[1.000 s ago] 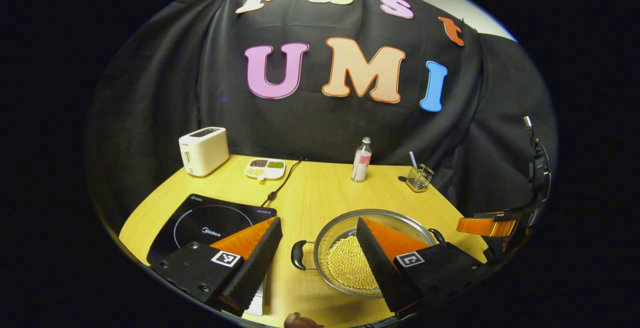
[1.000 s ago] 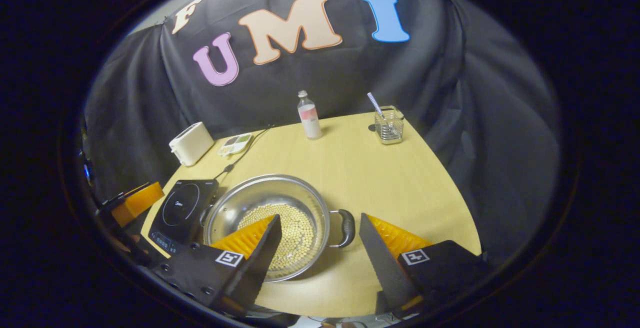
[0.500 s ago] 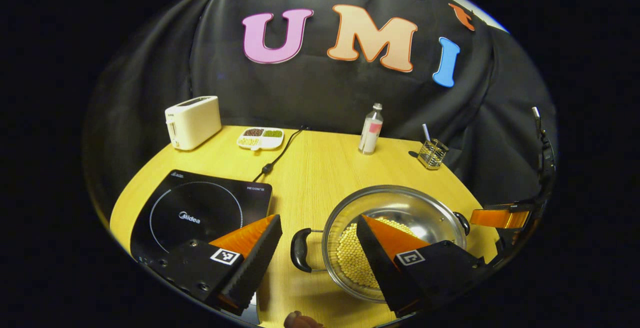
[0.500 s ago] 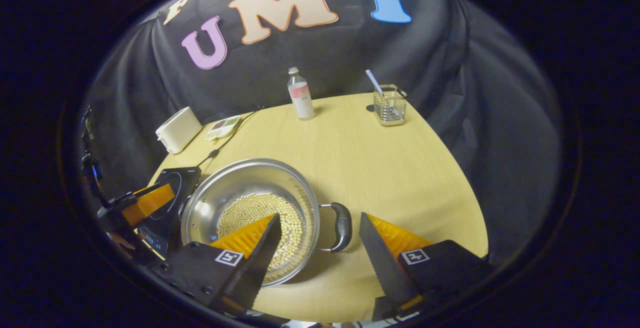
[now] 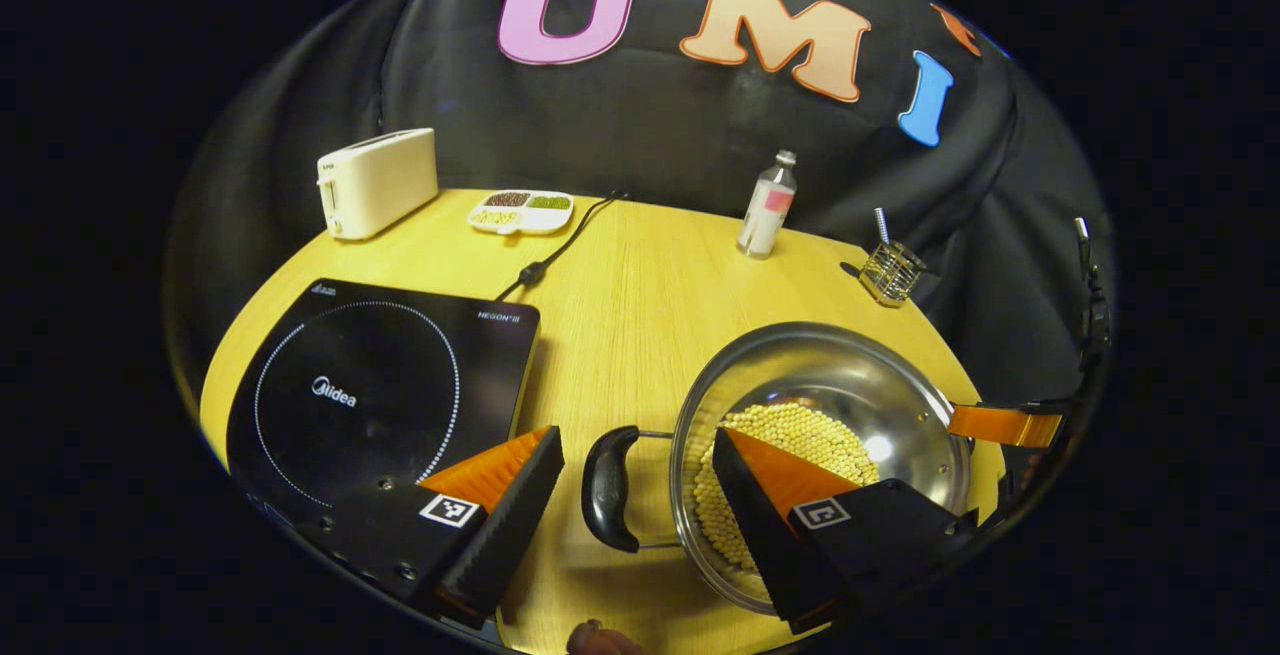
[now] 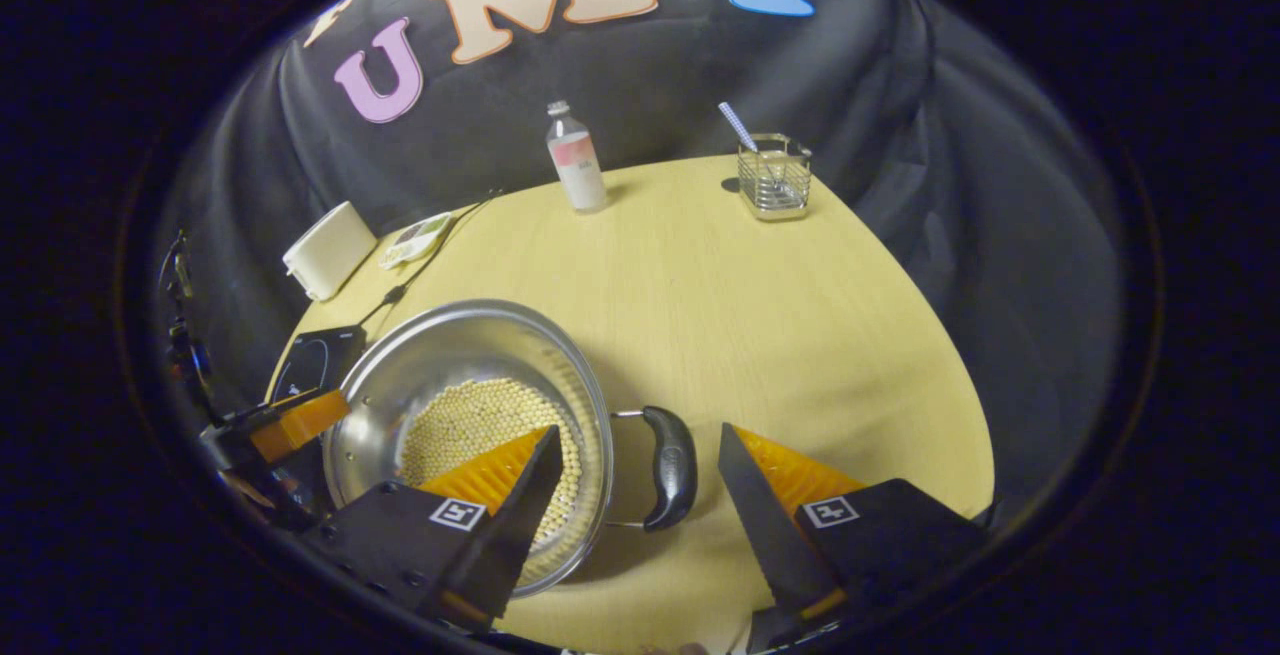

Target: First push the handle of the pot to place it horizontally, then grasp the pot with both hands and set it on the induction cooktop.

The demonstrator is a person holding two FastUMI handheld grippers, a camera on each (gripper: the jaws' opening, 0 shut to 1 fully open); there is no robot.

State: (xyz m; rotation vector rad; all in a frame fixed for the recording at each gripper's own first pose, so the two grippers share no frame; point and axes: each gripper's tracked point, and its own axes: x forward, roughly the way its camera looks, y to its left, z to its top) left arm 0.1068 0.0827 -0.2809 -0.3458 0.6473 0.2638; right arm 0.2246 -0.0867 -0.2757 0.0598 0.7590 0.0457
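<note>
The wooden table carries cooktop, pot, toaster, bottle, dish.

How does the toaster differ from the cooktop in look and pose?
The toaster is a pale, upright box; the cooktop is a flat black slab with a ring marked on top. The toaster sits at the table's far edge by the cloth; the cooktop lies near the left gripper. Both rest on the table.

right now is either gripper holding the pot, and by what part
Nothing is held. Left gripper and right gripper are open, each straddling a pot handle without touching.
</note>
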